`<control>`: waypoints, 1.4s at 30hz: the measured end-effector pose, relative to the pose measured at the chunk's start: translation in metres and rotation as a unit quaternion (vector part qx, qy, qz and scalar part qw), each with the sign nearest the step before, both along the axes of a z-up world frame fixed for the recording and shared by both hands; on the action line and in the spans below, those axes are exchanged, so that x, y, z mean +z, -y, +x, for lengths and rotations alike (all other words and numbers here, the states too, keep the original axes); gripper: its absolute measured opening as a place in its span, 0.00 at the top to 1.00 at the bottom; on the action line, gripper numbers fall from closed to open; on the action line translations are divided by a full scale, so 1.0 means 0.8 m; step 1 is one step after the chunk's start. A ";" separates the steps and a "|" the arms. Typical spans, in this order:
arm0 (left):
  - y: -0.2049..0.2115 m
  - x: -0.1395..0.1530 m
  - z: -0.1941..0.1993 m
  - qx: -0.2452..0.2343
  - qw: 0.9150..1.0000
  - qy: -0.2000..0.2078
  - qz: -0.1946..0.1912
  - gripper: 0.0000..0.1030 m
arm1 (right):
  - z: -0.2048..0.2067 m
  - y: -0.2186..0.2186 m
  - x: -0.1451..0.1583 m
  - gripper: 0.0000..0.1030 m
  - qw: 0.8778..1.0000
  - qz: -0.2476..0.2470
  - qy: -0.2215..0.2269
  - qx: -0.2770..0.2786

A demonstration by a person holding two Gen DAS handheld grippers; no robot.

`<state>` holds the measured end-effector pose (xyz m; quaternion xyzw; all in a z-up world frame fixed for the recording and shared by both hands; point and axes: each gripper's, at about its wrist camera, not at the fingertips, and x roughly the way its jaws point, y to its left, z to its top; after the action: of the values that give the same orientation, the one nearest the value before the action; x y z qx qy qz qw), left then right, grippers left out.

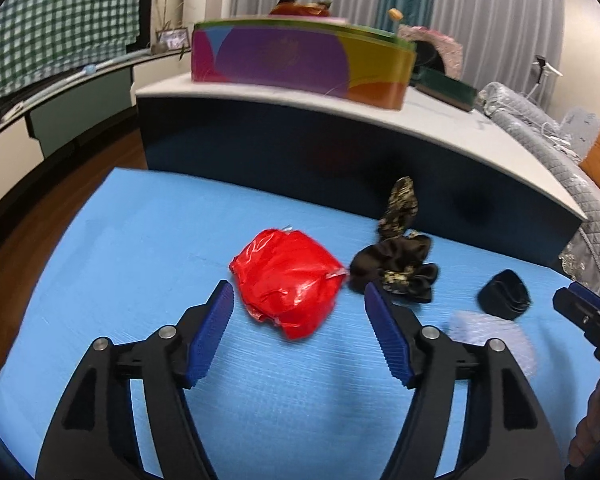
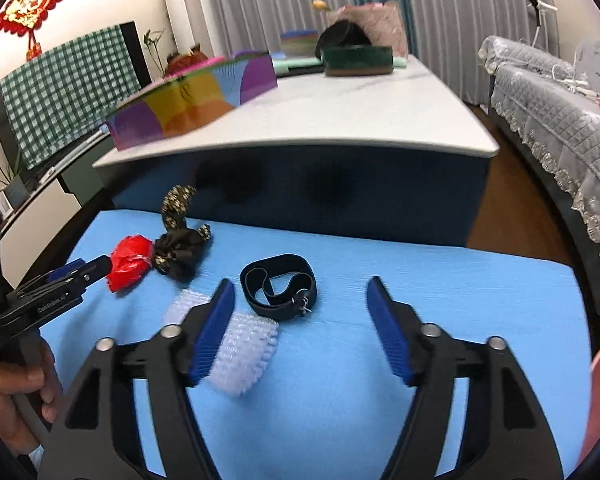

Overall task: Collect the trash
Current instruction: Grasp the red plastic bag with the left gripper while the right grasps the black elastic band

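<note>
A crumpled red plastic wrapper [image 1: 288,282] lies on the blue mat [image 1: 140,240], toward its left side and short of the far edge, as the left gripper [image 1: 299,312] hangs just above it, fingers spread wide and holding nothing. The wrapper's near end sits between the blue pads [image 1: 216,332]; most of it lies beyond the tips. Touching its right side is a black scrunchie with gold print [image 1: 396,264]. Further right, near the mat's middle, lie a coiled black strap [image 2: 278,284] and a piece of clear bubble wrap [image 2: 240,344], the latter partly hidden under the left finger of the right gripper [image 2: 300,320], which is likewise wide open and empty. A white-topped table [image 2: 340,120] rises behind the mat's far edge, carrying a multicoloured box [image 2: 192,100].

The likely trouble is at the wrapper's right flank: a closing finger could catch the scrunchie and drag it along with the trash. Slick, springy film may also squirt forward out of pads that grip only its near end, or skid across the mat.
</note>
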<state>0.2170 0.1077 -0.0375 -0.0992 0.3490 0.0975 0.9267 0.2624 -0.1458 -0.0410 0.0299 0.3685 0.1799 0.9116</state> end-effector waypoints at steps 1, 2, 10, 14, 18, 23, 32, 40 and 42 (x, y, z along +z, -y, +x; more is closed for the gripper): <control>-0.003 -0.004 0.004 0.004 1.000 -0.007 -0.002 0.35 | 0.004 -0.003 -0.003 0.29 1.000 0.000 -0.003 0.003; -0.005 -0.007 0.006 0.008 1.000 -0.013 -0.002 0.35 | 0.009 -0.008 -0.006 0.27 1.000 -0.003 -0.007 0.009; -0.019 -0.016 0.024 0.027 0.999 -0.039 -0.025 0.29 | 0.039 -0.040 -0.021 0.25 0.998 -0.028 -0.037 0.035; -0.022 -0.022 0.029 0.030 0.998 -0.048 -0.032 0.29 | 0.047 -0.043 -0.034 0.25 0.997 -0.052 -0.051 0.025; -0.023 -0.026 0.034 0.029 0.997 -0.051 -0.044 0.29 | 0.052 -0.039 -0.040 0.29 0.997 -0.049 -0.064 0.019; -0.017 -0.027 0.037 0.018 0.998 -0.053 -0.041 0.41 | 0.050 -0.040 -0.040 0.59 0.996 -0.061 -0.063 0.021; -0.008 -0.005 0.024 0.012 0.999 -0.027 -0.021 0.47 | 0.033 -0.010 -0.017 0.85 0.998 -0.042 -0.052 0.003; 0.010 0.021 0.001 -0.005 1.000 0.001 -0.003 0.47 | -0.012 0.017 0.030 0.85 0.999 -0.045 -0.008 -0.023; 0.016 0.027 -0.005 -0.012 1.000 0.008 0.001 0.47 | -0.027 0.025 0.041 0.85 0.998 -0.046 0.003 -0.031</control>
<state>0.2130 0.0952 -0.0159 -0.0950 0.3423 0.0857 0.9308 0.2410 -0.1654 -0.0080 -0.0014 0.3728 0.1343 0.9181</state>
